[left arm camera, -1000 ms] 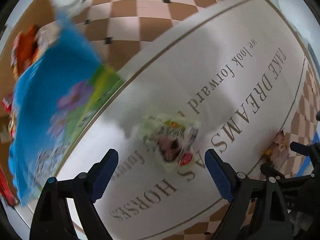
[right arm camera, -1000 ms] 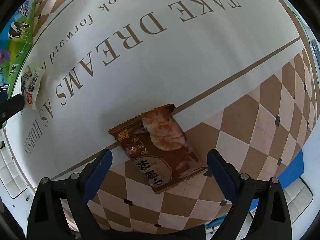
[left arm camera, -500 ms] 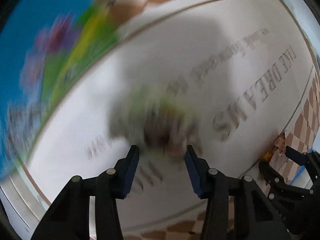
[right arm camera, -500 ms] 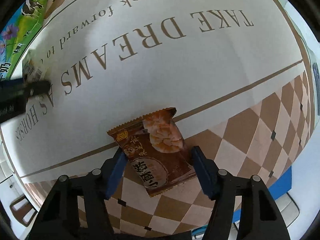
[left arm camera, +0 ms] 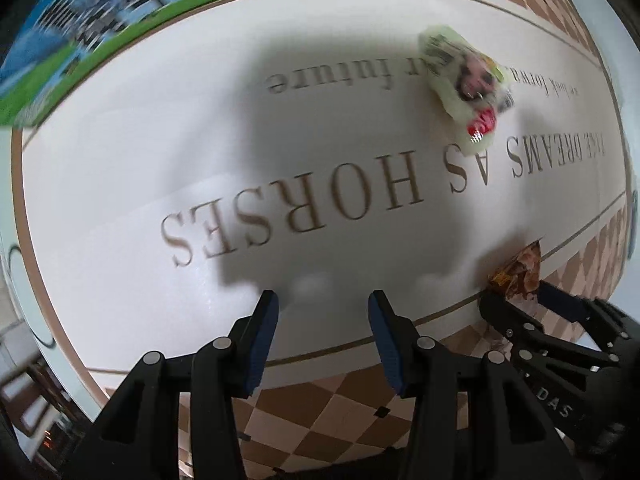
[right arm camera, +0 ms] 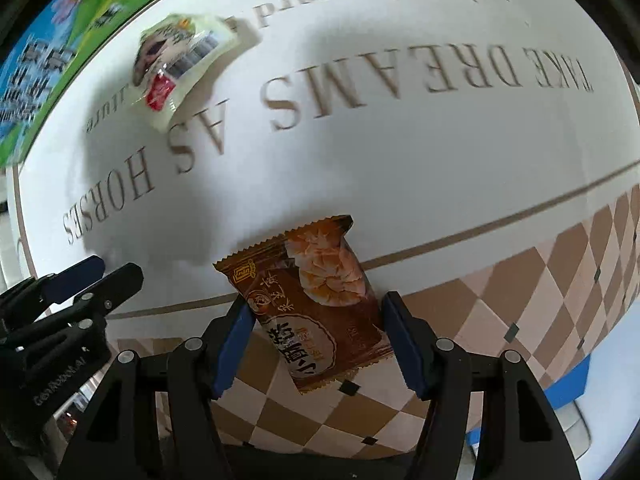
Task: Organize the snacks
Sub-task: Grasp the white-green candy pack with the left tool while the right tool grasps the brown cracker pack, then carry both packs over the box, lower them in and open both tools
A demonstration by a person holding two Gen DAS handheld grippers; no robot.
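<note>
The left gripper (left arm camera: pixel 323 304) has lost the green snack (left arm camera: pixel 466 74), now at 1 o'clock on the desk (left arm camera: pixel 160 128), its jaws half-closed on nothing, while the right gripper (right arm camera: pixel 318 314) has clamped the brown snack (right arm camera: pixel 320 300).

It looked like a home setting, most likely a dining or living-room table (left arm camera: pixel 120 168), though little beyond the tabletop was in view. The table was dressed with a household cloth (right arm camera: pixel 460 168), white in the middle with the decorative motto "TAKE DREAMS AS HORSES" and a brown-and-beige checked border, and single-serve snack packets (right arm camera: pixel 316 304) lay loose on it beside a bright blue-and-green printed box (left arm camera: pixel 80 28). At the frame edges were blurred bits of pale furniture or flooring, too indistinct to name.
</note>
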